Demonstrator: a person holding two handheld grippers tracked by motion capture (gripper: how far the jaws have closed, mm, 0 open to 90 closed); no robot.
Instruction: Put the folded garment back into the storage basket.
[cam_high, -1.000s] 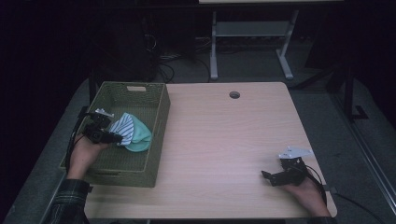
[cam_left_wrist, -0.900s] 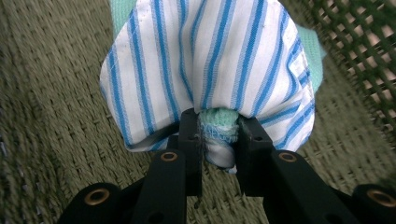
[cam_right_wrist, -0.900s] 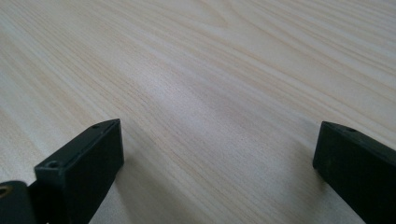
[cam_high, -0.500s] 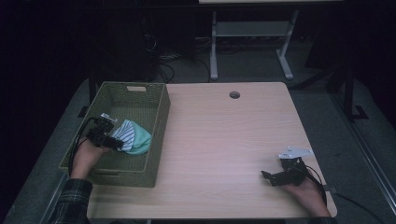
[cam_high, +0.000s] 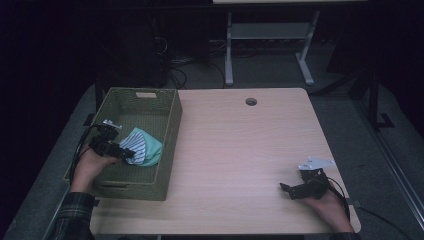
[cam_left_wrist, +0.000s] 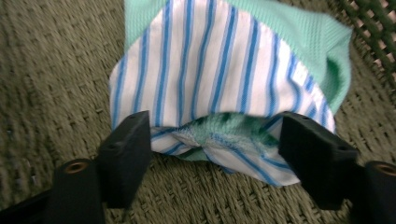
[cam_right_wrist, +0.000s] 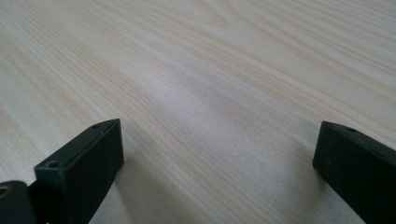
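high view looks down over the pale wooden table (cam_high: 240, 150); left gripper view sits close inside the olive woven basket (cam_high: 167, 125), which both views share.

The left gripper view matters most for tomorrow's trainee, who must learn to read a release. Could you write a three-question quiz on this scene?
1. True or false: the left gripper has its jaws clamped on the striped cloth.
2. Where does the cloth lie? A) on the bare table B) in the green woven basket C) on the floor
3. What lies under the right gripper?

Key: 1. False: the jaws have just been opening and stand apart, with the cloth's edge between them. 2. B. 3. The bare wooden table.
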